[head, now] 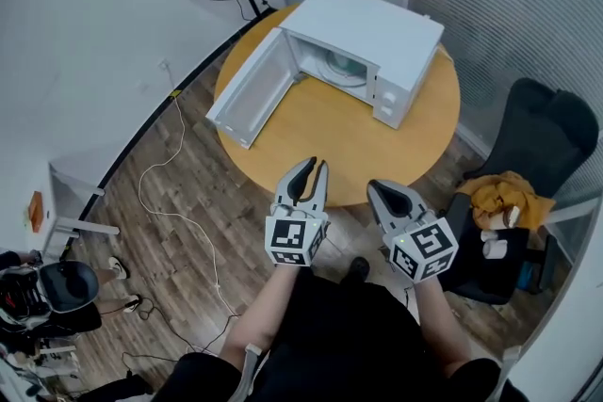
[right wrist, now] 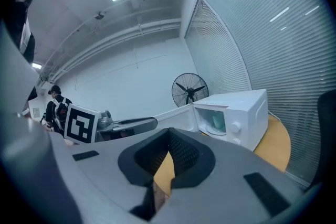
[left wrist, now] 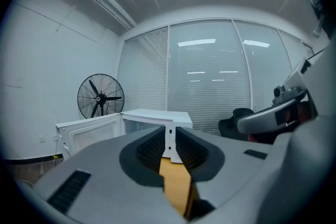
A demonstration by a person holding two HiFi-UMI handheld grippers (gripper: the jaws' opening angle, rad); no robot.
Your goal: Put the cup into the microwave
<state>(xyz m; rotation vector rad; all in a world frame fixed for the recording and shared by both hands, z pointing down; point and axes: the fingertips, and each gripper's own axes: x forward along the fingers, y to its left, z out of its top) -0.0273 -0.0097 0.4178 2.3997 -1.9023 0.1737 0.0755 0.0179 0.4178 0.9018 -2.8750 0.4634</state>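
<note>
While I've got both grippers hanging by the near edge of the round counter (head: 353,146), the cup (right wrist: 217,121) is sitting inside the microwave (head: 377,28), on its glass plate, and the door (head: 247,99) is swung wide open. The left gripper (head: 316,165) has its jaws just a crack apart with nothing in them. The right gripper (head: 374,187) has its jaws pressed together, also empty.

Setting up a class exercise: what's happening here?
A person holds a two-jaw gripper in each hand over the near edge of a round wooden table. Neither grips anything: the left gripper has its jaws slightly apart, the right gripper has them together. The microwave stands with its door open, a pale cup seemingly inside.
</note>
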